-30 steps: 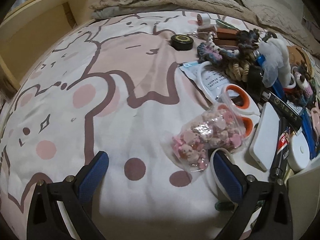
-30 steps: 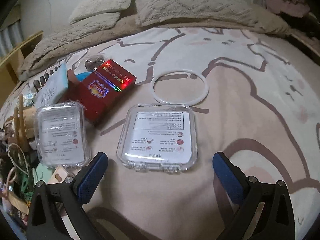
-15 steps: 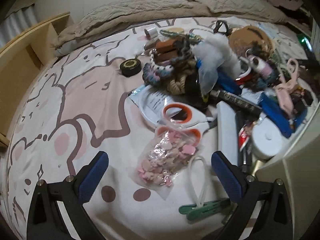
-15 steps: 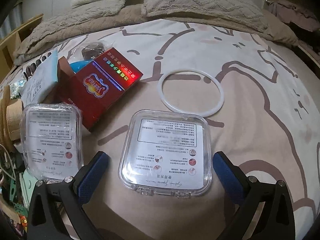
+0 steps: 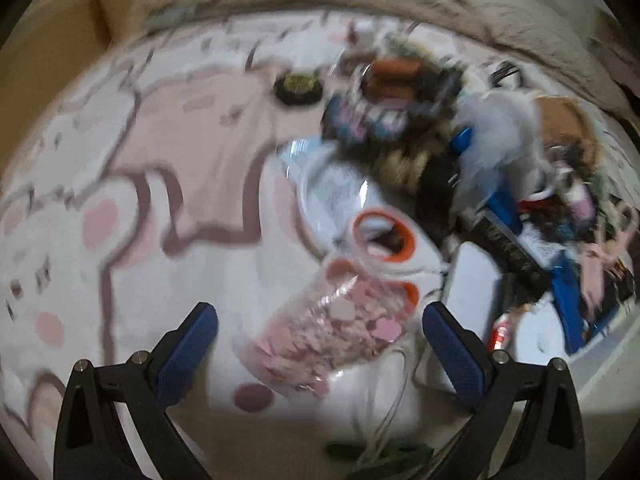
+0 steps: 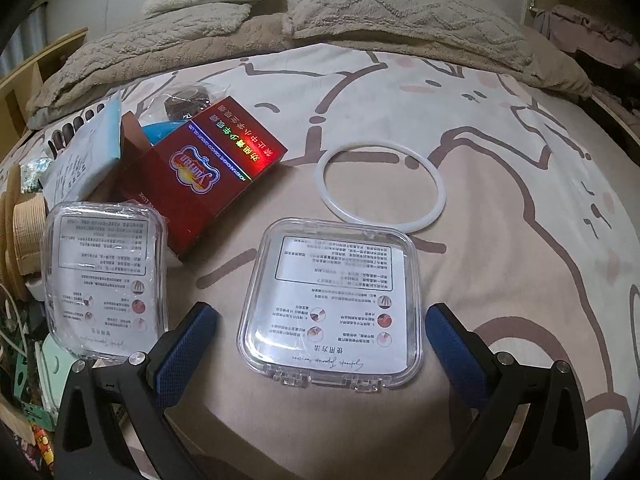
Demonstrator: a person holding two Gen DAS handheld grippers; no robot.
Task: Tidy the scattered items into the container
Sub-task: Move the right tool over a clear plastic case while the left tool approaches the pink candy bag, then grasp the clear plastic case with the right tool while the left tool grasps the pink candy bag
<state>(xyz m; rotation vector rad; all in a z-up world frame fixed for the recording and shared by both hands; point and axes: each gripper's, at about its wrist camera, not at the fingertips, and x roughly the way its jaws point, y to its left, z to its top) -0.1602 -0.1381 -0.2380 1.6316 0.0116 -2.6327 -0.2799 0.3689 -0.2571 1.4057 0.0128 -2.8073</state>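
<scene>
The left wrist view is motion-blurred. My left gripper (image 5: 320, 344) is open, and a clear bag of pink charms (image 5: 332, 324) lies on the bed sheet between its blue fingers. Orange-handled scissors (image 5: 384, 236) lie just beyond the bag. In the right wrist view my right gripper (image 6: 320, 340) is open, its fingers on either side of a clear plastic case (image 6: 336, 304) with a printed label. A second clear case (image 6: 104, 280) lies to the left, a red box (image 6: 200, 184) behind it, and a white ring (image 6: 384, 188) further back.
A heap of cords, yarn, pens and blue items (image 5: 500, 168) fills the right of the left wrist view. A round black tin (image 5: 298, 88) sits behind. Pillows (image 6: 400, 8) and a brown blanket line the bed's far end. A wooden shelf (image 6: 24, 76) stands at the left.
My left gripper has swung quickly and moved closer to the charm bag, which now sits between its fingers. My right gripper has come lower over the clear case.
</scene>
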